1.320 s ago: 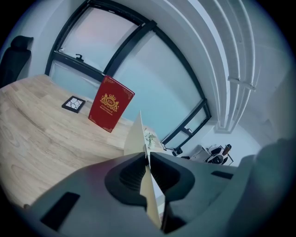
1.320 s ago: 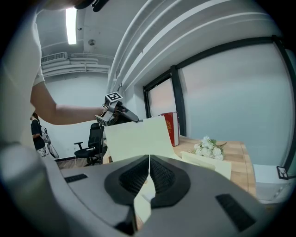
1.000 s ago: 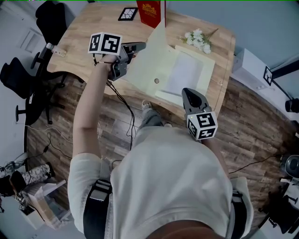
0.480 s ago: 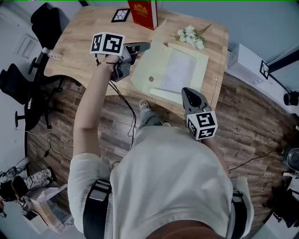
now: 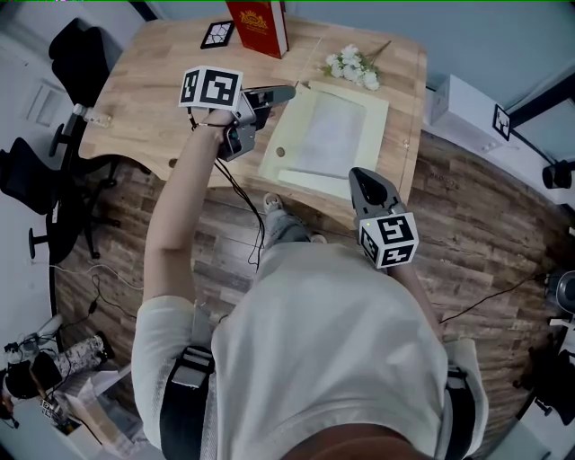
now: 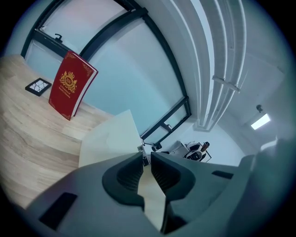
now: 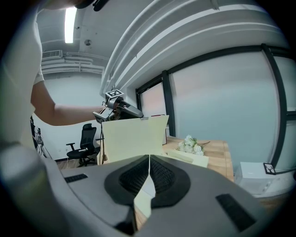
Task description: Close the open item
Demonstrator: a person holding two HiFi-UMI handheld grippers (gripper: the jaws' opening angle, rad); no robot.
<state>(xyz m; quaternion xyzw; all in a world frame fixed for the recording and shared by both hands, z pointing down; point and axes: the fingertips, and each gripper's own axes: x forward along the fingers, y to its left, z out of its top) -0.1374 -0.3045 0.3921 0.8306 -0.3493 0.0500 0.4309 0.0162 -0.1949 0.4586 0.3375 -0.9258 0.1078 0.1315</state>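
Observation:
A pale yellow folder (image 5: 296, 169) lies open on the wooden table (image 5: 148, 90) with a white sheet (image 5: 331, 135) inside. My left gripper (image 5: 289, 91) is shut on the top corner of the folder's cover (image 6: 108, 139) and holds it raised nearly upright over the left side. The right gripper view shows the cover (image 7: 132, 139) standing tall, with the left gripper (image 7: 134, 112) at its upper edge. My right gripper (image 5: 361, 176) is at the folder's near right edge, shut, with a sliver of yellow card between its pads.
A red book (image 5: 259, 27) stands at the table's far edge beside a small black-framed item (image 5: 216, 34). White flowers (image 5: 352, 67) lie past the folder. Black office chairs (image 5: 36, 180) stand left of the table, and a white box (image 5: 463, 103) sits on the floor at right.
The left gripper has swung the cover up from leaning out to the left to nearly upright, moving a little right. The right gripper has stayed at the near edge.

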